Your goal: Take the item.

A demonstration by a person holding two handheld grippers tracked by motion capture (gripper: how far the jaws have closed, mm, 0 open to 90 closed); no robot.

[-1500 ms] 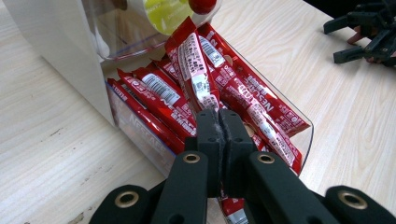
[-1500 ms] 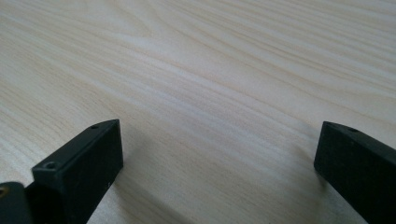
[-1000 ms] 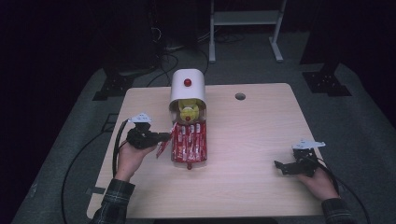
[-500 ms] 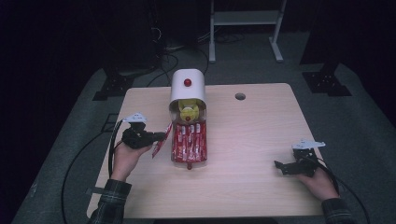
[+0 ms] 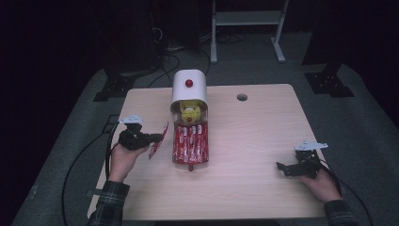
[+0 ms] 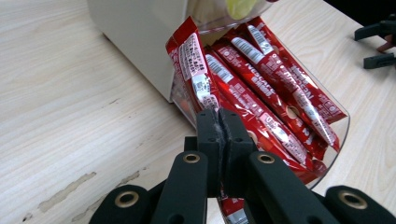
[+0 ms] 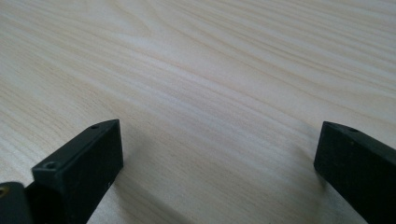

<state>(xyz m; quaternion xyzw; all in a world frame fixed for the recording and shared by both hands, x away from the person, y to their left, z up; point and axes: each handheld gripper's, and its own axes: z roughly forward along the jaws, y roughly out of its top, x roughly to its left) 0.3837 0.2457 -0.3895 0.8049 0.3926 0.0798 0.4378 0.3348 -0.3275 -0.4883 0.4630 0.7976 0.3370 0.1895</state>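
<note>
- Left gripper [image 5: 157, 137], just left of the clear tray [image 5: 175, 157], has its jaws clamped on 1 red sachet [image 6: 196, 70].
- Right gripper [image 5: 283, 168], well right of the tray, rests with jaws apart, holding nothing.

We see the dispenser [image 5: 189, 90] standing at the far middle of the table [image 5: 244, 188], with its tray [image 5: 190, 162] reaching toward us and a row of packets [image 5: 190, 142] lying side by side in it. Just left of the tray, the left tongs [image 5: 153, 138] grip one packet [image 5: 158, 140] above the table. The right tongs [image 5: 282, 168] rest well apart, near the table's right edge. A small hole [image 5: 242, 97] lies right of the dispenser.
</note>
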